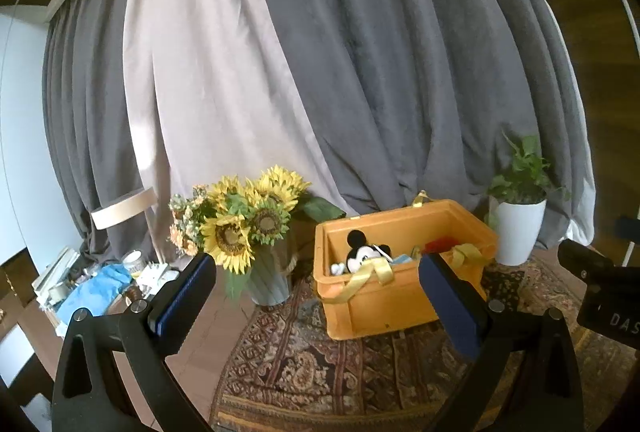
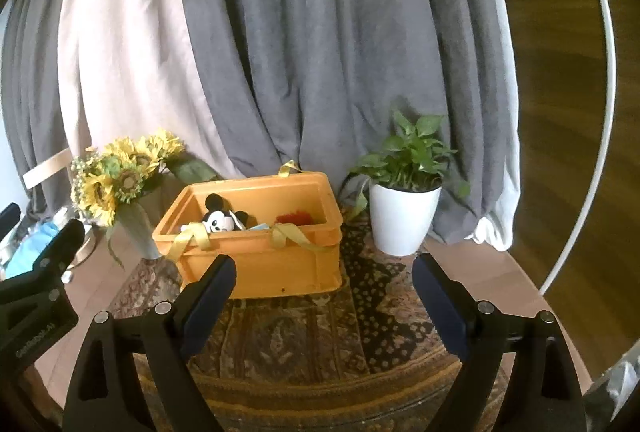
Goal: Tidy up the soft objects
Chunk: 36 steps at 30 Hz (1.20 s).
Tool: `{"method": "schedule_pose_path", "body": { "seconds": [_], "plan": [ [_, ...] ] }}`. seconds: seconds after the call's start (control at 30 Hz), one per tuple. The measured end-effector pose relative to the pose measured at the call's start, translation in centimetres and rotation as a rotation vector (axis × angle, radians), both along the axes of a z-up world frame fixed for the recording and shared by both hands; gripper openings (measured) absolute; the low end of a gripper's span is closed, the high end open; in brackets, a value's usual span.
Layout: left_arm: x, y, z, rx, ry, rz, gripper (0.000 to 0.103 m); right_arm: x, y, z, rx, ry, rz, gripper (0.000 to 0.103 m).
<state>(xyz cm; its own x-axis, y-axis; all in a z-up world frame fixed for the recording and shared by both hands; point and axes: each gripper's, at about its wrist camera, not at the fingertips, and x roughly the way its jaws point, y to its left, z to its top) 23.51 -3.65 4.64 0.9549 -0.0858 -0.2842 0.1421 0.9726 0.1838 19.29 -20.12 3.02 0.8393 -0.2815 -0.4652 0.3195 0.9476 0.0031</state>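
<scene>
1. Hovering before the orange bin [image 2: 256, 232], the left tool [image 1: 316, 280] and right tool [image 2: 324, 288] are both spread wide, holding nothing.
2. The bin sits mid-frame on the rug [image 2: 320, 336], between the sunflowers [image 2: 120, 172] and the potted plant [image 2: 404, 192].
3. A mouse plush [image 2: 218, 218], a red item [image 2: 296, 219] and a bluish item already lie inside.
4. No soft object shows outside the bin, so the task looks nearly done.

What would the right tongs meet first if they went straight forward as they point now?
Probably the front wall of the orange crate, which stands on the patterned rug; the right tongs are open, and depth is uncertain.
</scene>
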Motion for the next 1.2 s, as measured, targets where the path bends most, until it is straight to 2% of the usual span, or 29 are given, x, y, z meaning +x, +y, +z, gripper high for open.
{"method": "schedule_pose_path", "body": {
  "seconds": [0.27,0.5,0.97,1.03,1.2],
  "plan": [
    [-3.2,0.3,-0.1,-0.056,0.054,-0.04,0.103,-3.6,0.2,0.8,-0.014,-0.005,0.015,0.091],
    [-6.6,0.3,-0.1,-0.081,0.067,-0.047,0.103,-7.3,0.4,0.9,-0.012,-0.009,0.036,0.091],
    [-15.3,1.3,0.5,-0.084,0.052,-0.023,0.103,-14.9,1.4,1.4,-0.002,-0.026,0.062,0.091],
    [-16.6,1.4,0.6,-0.083,0.043,-0.018,0.103,-15.9,1.5,1.6,-0.002,-0.029,0.062,0.095],
    [-18.8,1.7,1.0,-0.09,0.03,-0.023,0.103,-18.4,1.9,1.7,-0.014,-0.042,0.061,0.097]
  ]
}}
